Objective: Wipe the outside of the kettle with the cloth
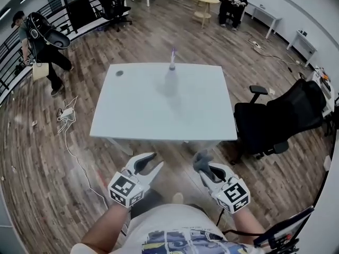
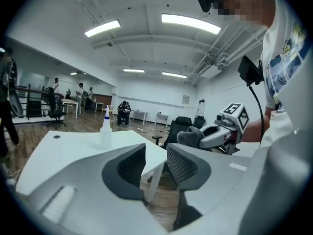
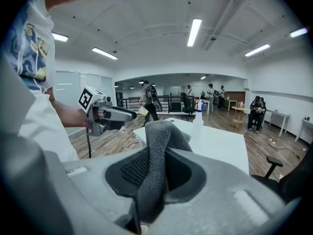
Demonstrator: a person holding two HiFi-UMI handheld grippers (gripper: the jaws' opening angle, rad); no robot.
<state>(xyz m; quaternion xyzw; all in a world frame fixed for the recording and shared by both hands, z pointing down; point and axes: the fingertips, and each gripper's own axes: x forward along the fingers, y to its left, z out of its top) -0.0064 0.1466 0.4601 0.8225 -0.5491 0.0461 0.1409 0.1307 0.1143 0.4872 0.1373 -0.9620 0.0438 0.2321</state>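
Both grippers hover over the wooden floor, short of the white table's [image 1: 132, 107] near edge. My left gripper [image 1: 153, 161] is open, its jaws apart with nothing between them [image 2: 156, 163]. Beside it, my right gripper [image 1: 202, 162] is shut on a grey cloth [image 3: 159, 146], which sticks up in a fold from between the pads. In the left gripper view the cloth [image 2: 188, 137] shows as a bunched lump at the right gripper's tip. A clear spray bottle [image 1: 170, 79] stands at the far middle of the table. No kettle shows in any view.
A black office chair [image 1: 280, 115] stands right of the table. A white cable and power strip [image 1: 67, 114] lie on the floor to the left. A person [image 1: 45, 41] walks at the far left and another [image 1: 233, 1] sits at the back.
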